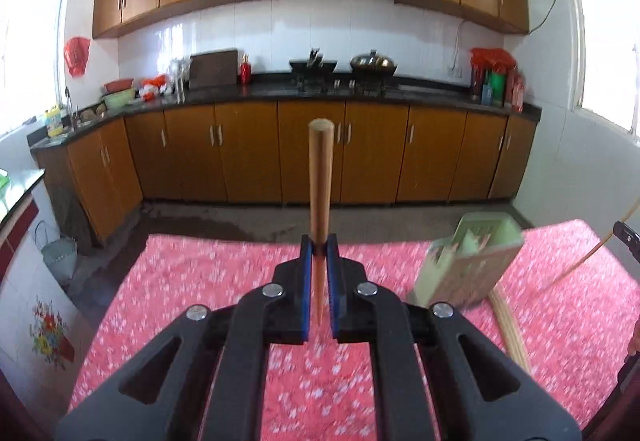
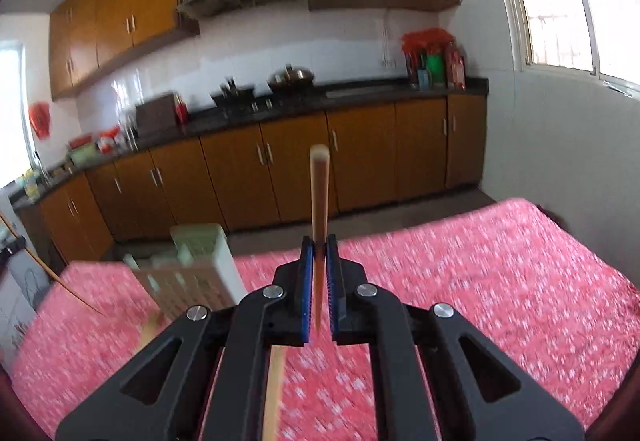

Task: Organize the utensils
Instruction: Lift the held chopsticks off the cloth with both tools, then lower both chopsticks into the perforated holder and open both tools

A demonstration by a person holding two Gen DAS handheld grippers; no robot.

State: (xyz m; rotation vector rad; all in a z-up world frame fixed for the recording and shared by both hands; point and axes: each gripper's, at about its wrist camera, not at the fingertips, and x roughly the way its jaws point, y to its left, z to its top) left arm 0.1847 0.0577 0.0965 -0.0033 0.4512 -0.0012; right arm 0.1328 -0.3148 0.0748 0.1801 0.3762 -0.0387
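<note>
My left gripper was clamped on one wooden chopstick, blunt end standing up past the pads; my right gripper was pinched on a second chopstick the same way. The pale green holder lay tipped on the pink floral tablecloth, with more loose chopsticks beside it. I judged these sticks light, stiff and smooth, so prone to pivot in the pads. I judged a grip nearer mid-length would steady them while aiming at the holder's slots.
</note>
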